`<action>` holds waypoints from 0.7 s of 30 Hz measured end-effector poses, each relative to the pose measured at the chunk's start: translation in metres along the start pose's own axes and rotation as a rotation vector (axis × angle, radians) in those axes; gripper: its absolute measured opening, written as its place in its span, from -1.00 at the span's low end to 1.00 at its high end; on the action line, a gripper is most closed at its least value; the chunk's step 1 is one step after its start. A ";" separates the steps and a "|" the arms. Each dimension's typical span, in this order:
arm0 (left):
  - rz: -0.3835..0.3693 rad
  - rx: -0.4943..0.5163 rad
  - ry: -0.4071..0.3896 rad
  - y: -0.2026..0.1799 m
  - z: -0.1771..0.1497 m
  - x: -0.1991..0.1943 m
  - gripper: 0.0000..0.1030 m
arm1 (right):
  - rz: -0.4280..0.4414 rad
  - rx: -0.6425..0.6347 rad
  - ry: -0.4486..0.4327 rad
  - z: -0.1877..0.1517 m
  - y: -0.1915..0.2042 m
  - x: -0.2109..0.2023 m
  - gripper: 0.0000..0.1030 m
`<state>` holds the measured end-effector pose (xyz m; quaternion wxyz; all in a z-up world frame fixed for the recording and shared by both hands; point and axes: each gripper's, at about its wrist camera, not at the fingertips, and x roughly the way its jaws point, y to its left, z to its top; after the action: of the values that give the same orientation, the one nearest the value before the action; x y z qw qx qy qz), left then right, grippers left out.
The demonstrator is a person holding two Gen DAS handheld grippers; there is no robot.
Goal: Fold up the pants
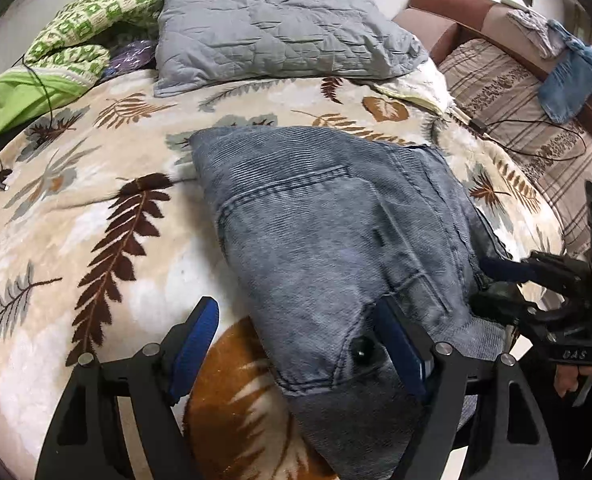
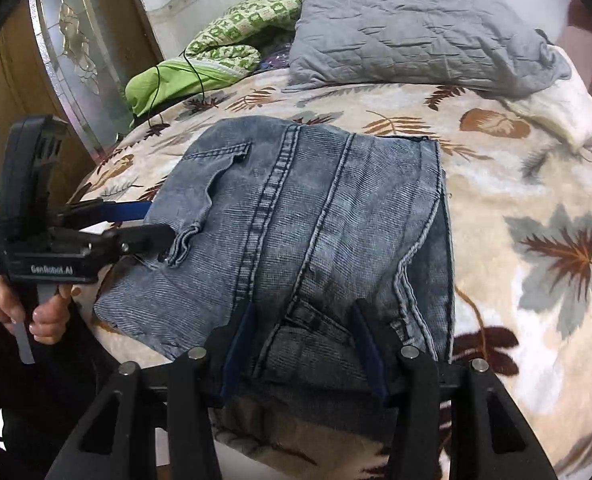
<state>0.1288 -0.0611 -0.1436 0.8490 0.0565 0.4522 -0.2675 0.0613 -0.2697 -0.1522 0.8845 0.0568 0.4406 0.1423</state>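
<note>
Faded blue-grey jeans (image 1: pixel 328 224) lie folded in a compact stack on the leaf-print blanket (image 1: pixel 95 208), near the bed's front edge. They also show in the right wrist view (image 2: pixel 308 216). My left gripper (image 1: pixel 296 344) is open, its jaws wide apart at the stack's near left corner, the right finger resting on the denim. It also shows at the left of the right wrist view (image 2: pixel 151 220), open at the edge of the jeans. My right gripper (image 2: pixel 300 344) is open, its jaws on either side of the near edge of the stack. It shows at the right of the left wrist view (image 1: pixel 488 284).
A grey quilted pillow (image 1: pixel 279 24) lies at the back of the bed. Green patterned bedding (image 1: pixel 75 40) with a black cable is heaped at the back left. A striped sofa (image 1: pixel 516 92) with blue clothes stands right. A wooden door (image 2: pixel 23 92) stands on the left.
</note>
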 end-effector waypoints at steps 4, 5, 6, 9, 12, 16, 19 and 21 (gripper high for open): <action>-0.046 -0.071 -0.009 0.015 0.003 -0.006 0.58 | 0.093 0.099 0.029 0.011 -0.018 -0.011 0.05; -0.047 -0.082 -0.025 0.018 0.003 -0.010 0.58 | 0.129 0.147 0.022 0.014 -0.025 -0.014 0.07; -0.041 -0.091 -0.035 0.020 0.003 -0.012 0.58 | 0.171 0.216 -0.004 0.018 -0.039 -0.021 0.13; -0.055 -0.158 -0.037 0.035 0.007 -0.010 0.58 | 0.187 0.360 -0.085 0.025 -0.080 -0.039 0.34; -0.116 -0.253 -0.012 0.054 0.010 -0.003 0.58 | 0.223 0.463 -0.060 0.029 -0.117 -0.035 0.34; -0.164 -0.301 0.049 0.061 0.015 0.014 0.58 | 0.322 0.576 0.015 0.032 -0.146 -0.010 0.34; -0.256 -0.320 0.102 0.060 0.013 0.023 0.58 | 0.340 0.569 0.092 0.037 -0.147 0.011 0.34; -0.263 -0.313 0.112 0.057 0.013 0.026 0.58 | 0.372 0.573 0.140 0.038 -0.146 0.025 0.34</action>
<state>0.1790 -0.0276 -0.1650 0.7788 -0.1209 0.5381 -0.2989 0.1349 -0.4007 -0.1815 0.7593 0.3724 0.5041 0.1752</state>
